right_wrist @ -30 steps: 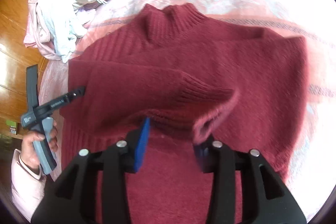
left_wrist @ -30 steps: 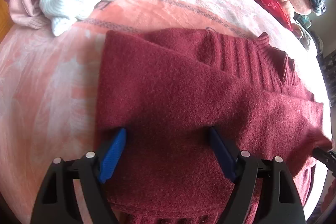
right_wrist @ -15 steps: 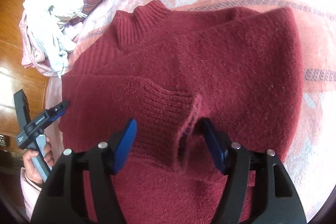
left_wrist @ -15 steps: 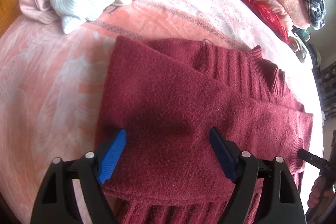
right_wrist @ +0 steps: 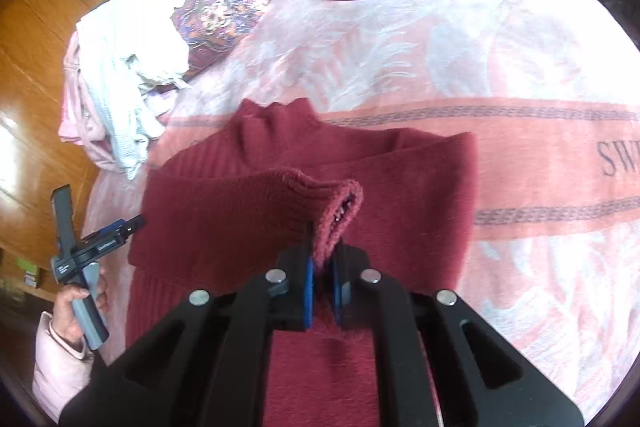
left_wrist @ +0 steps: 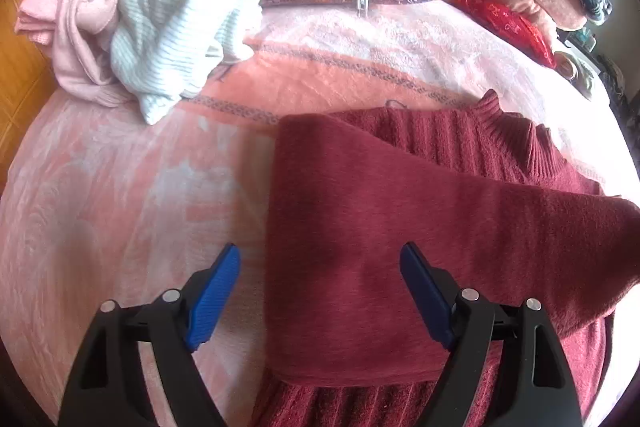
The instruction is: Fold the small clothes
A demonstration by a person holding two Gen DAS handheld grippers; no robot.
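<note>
From your left wrist camera, your left gripper [left_wrist: 320, 287] hangs with its ribbed blue pads wide apart and nothing between them, above the left fold edge of the fuzzy maroon sweater [left_wrist: 400, 227], which lies flat on the bed's plush pink blanket [left_wrist: 120, 207]. Crumpled pale clothes [left_wrist: 160, 7] pile at the far left corner.

From your right wrist camera, your right gripper [right_wrist: 322, 287] has just closed, clamped on the ribbed sleeve cuff [right_wrist: 338, 215], which folds across the sweater's chest below the knitted collar [right_wrist: 276, 123].
</note>
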